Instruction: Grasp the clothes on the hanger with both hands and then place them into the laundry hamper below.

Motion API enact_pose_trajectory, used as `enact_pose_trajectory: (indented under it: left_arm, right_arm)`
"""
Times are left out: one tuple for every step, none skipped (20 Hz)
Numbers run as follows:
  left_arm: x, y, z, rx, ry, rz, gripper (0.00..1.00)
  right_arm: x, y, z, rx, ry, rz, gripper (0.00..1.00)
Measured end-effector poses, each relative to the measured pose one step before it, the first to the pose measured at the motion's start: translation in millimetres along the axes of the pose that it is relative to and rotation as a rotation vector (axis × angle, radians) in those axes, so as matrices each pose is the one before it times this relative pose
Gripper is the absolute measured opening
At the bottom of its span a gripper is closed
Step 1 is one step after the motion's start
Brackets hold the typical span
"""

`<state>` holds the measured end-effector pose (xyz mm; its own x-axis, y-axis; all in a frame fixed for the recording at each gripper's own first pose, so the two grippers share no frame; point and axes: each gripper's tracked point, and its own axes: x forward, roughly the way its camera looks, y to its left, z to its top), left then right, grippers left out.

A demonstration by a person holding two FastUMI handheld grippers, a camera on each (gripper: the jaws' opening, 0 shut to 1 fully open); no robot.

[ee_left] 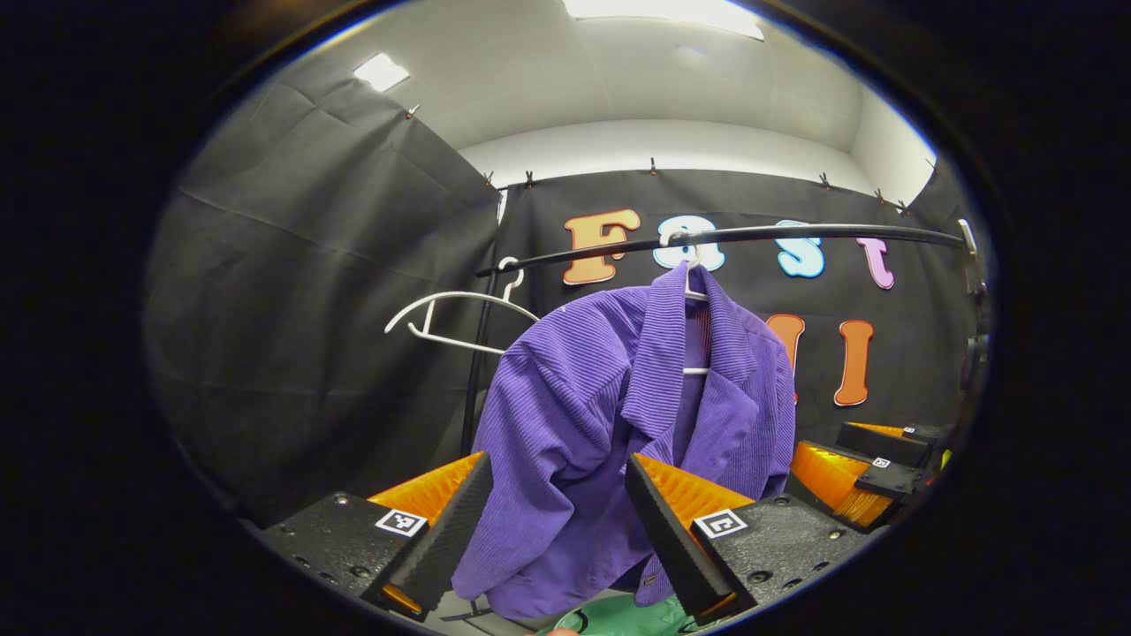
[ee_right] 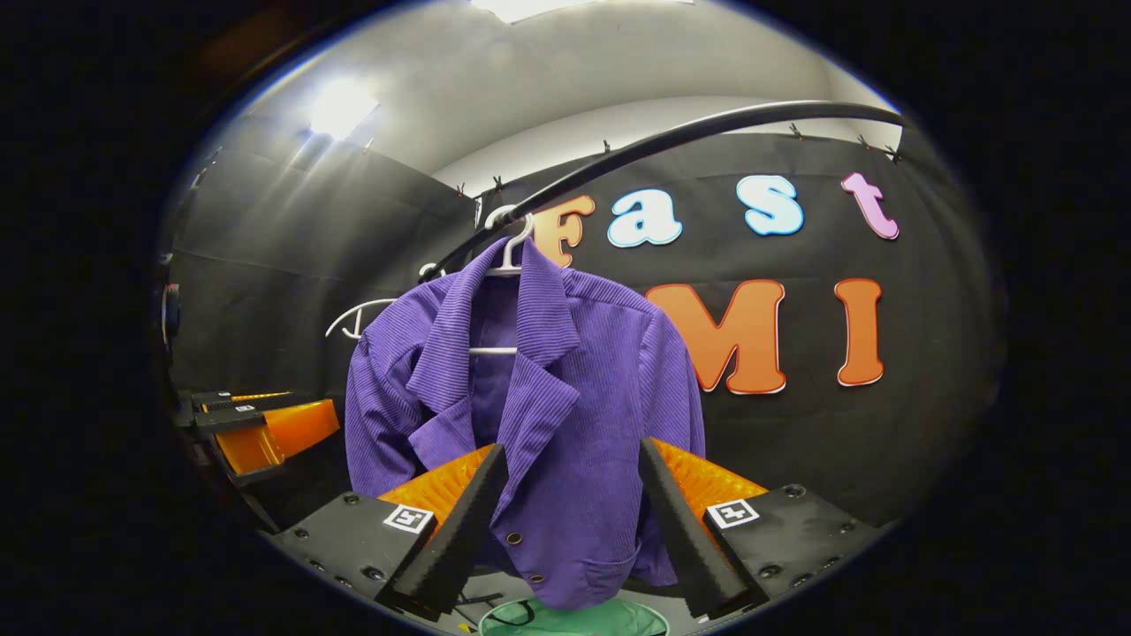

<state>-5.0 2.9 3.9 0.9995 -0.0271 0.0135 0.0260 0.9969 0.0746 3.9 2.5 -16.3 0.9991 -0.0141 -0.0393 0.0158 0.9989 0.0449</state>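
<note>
Left gripper view. The left gripper (ee_left: 557,521) stands at 6 o'clock with its fingers spread wide, grasping nothing. The purple jacket (ee_left: 610,424) hangs in the gap between them but beyond the tips; whether cloth touches either finger cannot be told. At the very bottom, 6 o'clock, a strip of the green hamper (ee_left: 632,618) shows beneath the jacket's hem. At 4 o'clock, farther off, the right gripper (ee_left: 870,468) is seen side-on, beside the jacket's far sleeve. The jacket hangs on a white hanger (ee_left: 694,291), hooked over the black rail (ee_left: 795,234) at 12 o'clock. A second, bare white hanger (ee_left: 459,309) hangs on the same rail at 10 o'clock, well apart from the jacket.

Right gripper view. The right gripper (ee_right: 574,521) sits at 6 o'clock, fingers released and apart, holding nothing. The jacket (ee_right: 548,415) front, with its buttons, fills the space behind the fingers; contact cannot be confirmed. The hamper (ee_right: 574,620) rim shows at 6 o'clock directly below the hem. The left gripper (ee_right: 256,424) appears at 9 o'clock, near the jacket's sleeve. The jacket's hanger (ee_right: 505,252) hooks the rail (ee_right: 671,137), which runs from 11 toward 1 o'clock. The bare hanger (ee_right: 358,318) peeks out at 10 o'clock behind the jacket's shoulder.
</note>
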Motion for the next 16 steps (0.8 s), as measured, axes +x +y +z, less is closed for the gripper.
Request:
enact_pose_trajectory:
  left_arm:
    - [1.19,-0.37,0.10,0.00912,0.00176,-0.00111,0.92]
    - [1.45,2.40,-2.25,0.00344,0.00300,0.00564,0.91]
    - [2.76,2.85,-0.28,-0.00604,-0.00103,0.01223,0.92]
    - [1.63,0.87,-1.78,-0.00740,0.00856,0.00834,0.91]
    - [0.34,-2.08,-0.70,-0.00503,-0.00383,-0.01052,0.95]
    - [2.35,-3.38,0.86,0.00092,-0.00728,-0.01247,0.92]
    - [1.60,1.82,0.12,0.00322,-0.00644,0.00622,0.92]
    - [0.28,2.76,-1.63,0.00304,0.00827,0.01013,0.99]
    - [-0.69,-1.10,-1.48,-0.00589,-0.00364,-0.00676,0.92]
    - [0.02,-2.28,2.45,-0.01348,-0.00844,-0.01024,0.95]
    - [0.12,0.05,-0.50,-0.01328,-0.00158,0.00287,0.92]
    - [-0.30,1.86,0.29,-0.01032,-0.00724,0.00523,0.92]
    - [0.35,2.14,3.19,-0.00683,-0.01070,0.00429,0.92]
    - [0.23,0.19,2.95,-0.00095,-0.00642,0.00197,0.91]
    - [0.07,0.44,3.45,0.00425,-0.01186,-0.00098,0.92]
    - [0.36,1.36,4.78,0.00951,-0.01329,0.00172,0.95]
  right_arm:
    - [1.68,1.59,-2.92,0.02762,0.01010,0.00364,0.93]
    - [1.96,1.62,-4.15,0.01889,0.01860,0.00472,0.93]
    - [1.30,-0.90,-2.62,0.00732,0.00025,0.00400,0.93]
    - [2.17,-2.43,2.40,0.00417,-0.01779,-0.00190,0.97]
    - [2.47,-4.31,1.50,0.00197,-0.00405,-0.01388,0.93]
    - [1.10,-2.94,-6.33,0.00214,0.03018,-0.00893,0.92]
    - [0.30,1.49,-5.16,0.00239,0.00574,0.01337,0.96]
    - [4.58,1.08,1.09,0.00127,-0.01502,0.00027,0.97]
    - [4.06,-2.65,-0.08,-0.00586,0.00180,-0.01152,0.92]
    - [0.66,0.10,-4.84,-0.00446,0.02192,0.00403,0.97]
    - [1.48,4.63,-2.88,0.00075,0.00390,0.01330,0.97]
    - [3.51,4.19,4.13,0.00389,-0.00449,0.01027,0.97]
    - [1.24,4.67,2.88,-0.00278,-0.00769,0.01431,0.92]
    - [1.22,5.11,3.05,-0.00945,-0.01046,0.01122,0.92]
    - [1.31,3.61,3.98,-0.00758,-0.01470,0.00889,0.92]
    - [2.70,5.28,3.67,-0.00119,-0.01488,0.01076,0.92]
